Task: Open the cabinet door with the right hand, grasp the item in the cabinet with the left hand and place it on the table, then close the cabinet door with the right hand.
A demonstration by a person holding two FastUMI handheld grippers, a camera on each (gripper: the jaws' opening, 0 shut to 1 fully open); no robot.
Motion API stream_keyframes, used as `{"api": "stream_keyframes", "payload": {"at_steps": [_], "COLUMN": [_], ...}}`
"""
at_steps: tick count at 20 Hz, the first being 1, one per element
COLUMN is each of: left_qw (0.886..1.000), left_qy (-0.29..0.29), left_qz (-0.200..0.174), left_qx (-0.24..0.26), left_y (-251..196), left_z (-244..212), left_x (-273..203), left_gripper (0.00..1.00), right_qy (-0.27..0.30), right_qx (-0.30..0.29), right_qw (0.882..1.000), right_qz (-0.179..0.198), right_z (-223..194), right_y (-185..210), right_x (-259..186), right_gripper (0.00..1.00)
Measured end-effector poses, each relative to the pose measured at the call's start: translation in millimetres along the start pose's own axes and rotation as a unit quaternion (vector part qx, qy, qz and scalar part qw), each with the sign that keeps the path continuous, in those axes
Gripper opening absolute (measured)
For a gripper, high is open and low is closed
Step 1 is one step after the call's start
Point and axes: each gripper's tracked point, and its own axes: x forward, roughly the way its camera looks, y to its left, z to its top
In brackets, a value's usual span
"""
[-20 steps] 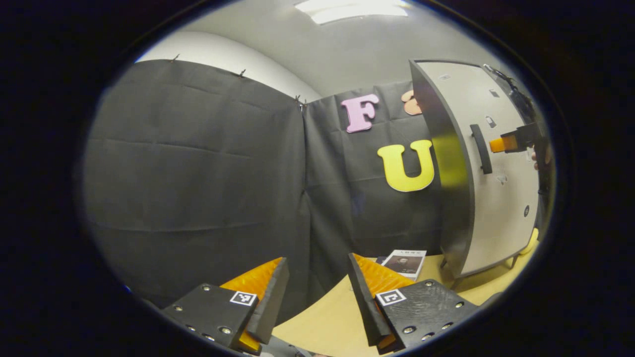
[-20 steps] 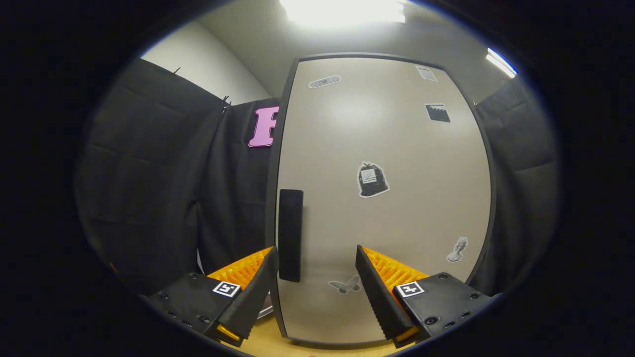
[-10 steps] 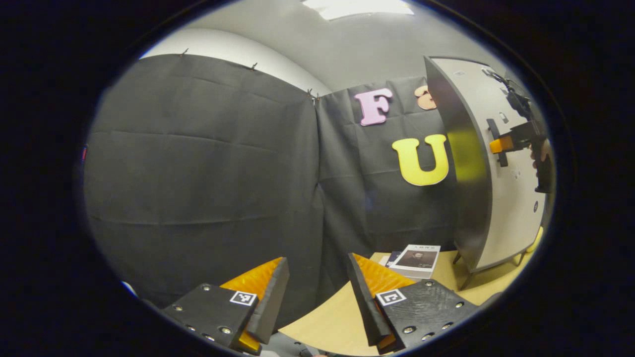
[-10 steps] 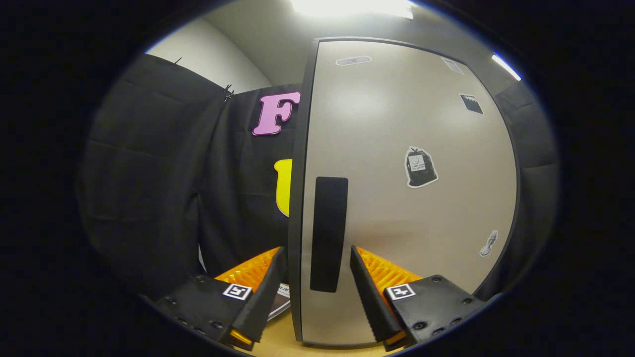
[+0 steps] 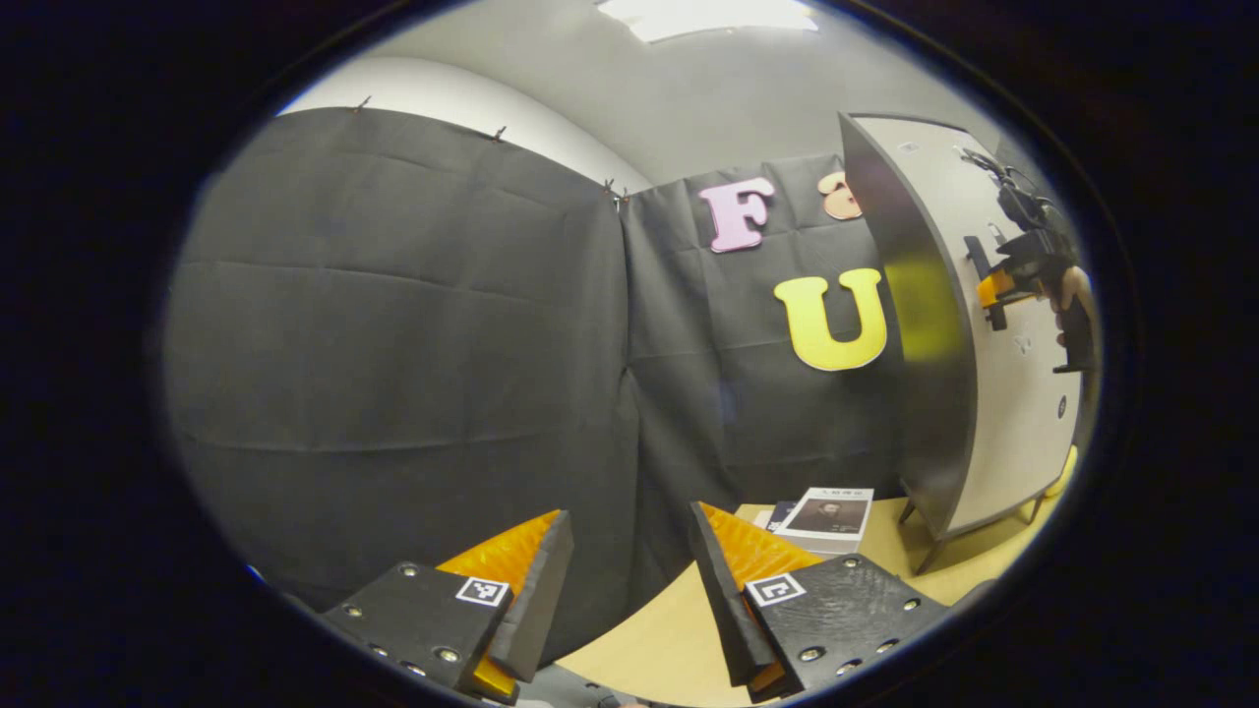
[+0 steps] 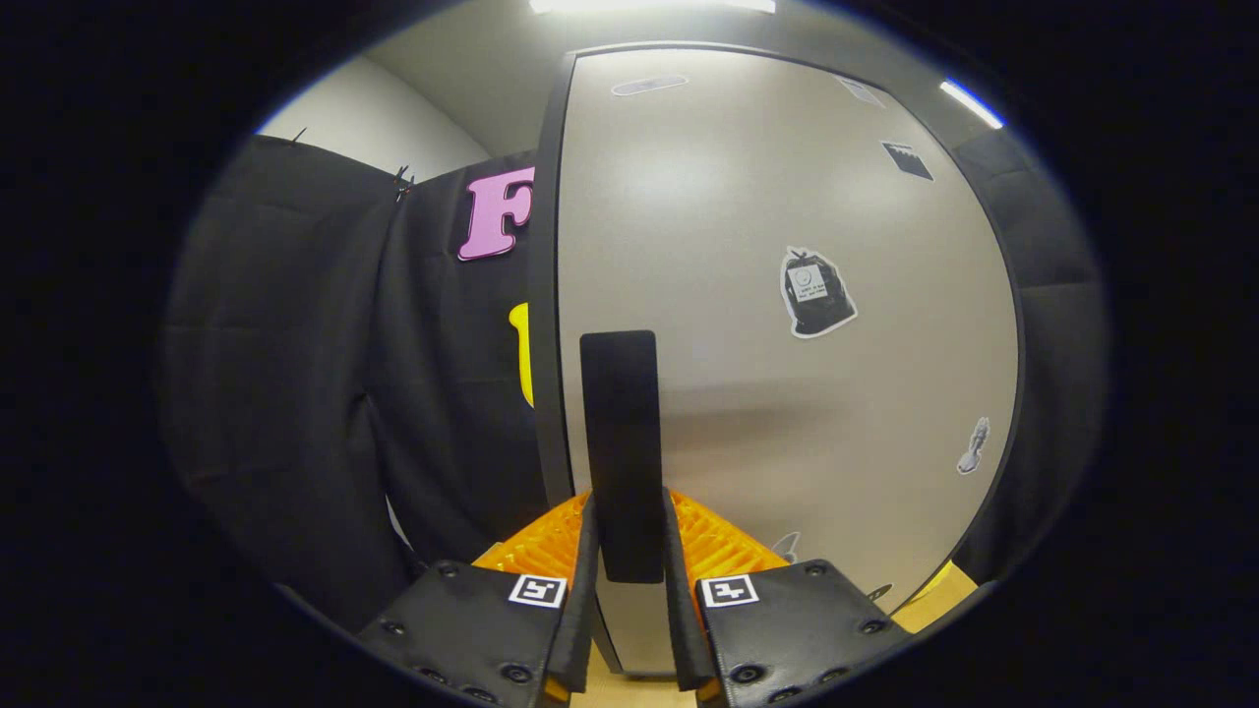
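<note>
At lower centre of the right gripper view, the right tool point(image 6: 629, 551) clamps the door handle point(image 6: 620, 452); pull steadily along the hinge arc. The left tool point(image 5: 629, 590) waits wide apart; the item is hidden inside the cabinet point(image 5: 984, 413).

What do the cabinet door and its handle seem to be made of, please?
Cabinet door: probably laminated board with a satin beige face, given its soft sheen and dark edging. Handle: matte black bar, plastic or coated metal; I cannot tell which.
</note>
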Motion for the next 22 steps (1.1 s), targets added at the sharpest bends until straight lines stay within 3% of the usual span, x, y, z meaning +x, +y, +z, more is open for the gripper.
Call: {"api": "stream_keyframes", "payload": {"at_steps": [2,3,5,6,22], "left_qw": [1.000,1.000,1.000,1.000,0.994], "left_qy": [-0.001,-0.002,-0.004,-0.005,-0.030], "left_qz": [-0.004,-0.006,-0.011,-0.014,-0.101], "left_qx": [-0.003,-0.005,-0.006,-0.007,-0.002], "left_y": [-1.0,-1.7,-3.8,-5.2,-85.0], "left_z": [1.4,1.2,1.6,2.1,32.3], "left_x": [0.6,1.1,1.3,1.2,-4.3], "left_gripper": [0.71,0.71,0.71,0.71,0.71], "right_qy": [0.005,0.005,0.013,0.018,0.043], "right_qx": [-0.011,-0.007,-0.009,-0.007,-0.003], "right_qw": [1.000,1.000,1.000,1.000,0.994], "right_qz": [0.000,0.002,0.013,0.018,0.105], "right_z": [-0.6,0.1,0.2,0.0,-2.3], "right_y": [-1.4,-0.4,-0.2,0.3,-5.5], "right_x": [-0.4,-2.1,-5.2,-7.1,-77.7], "right_gripper": [0.29,0.21,0.18,0.21,0.21]}}
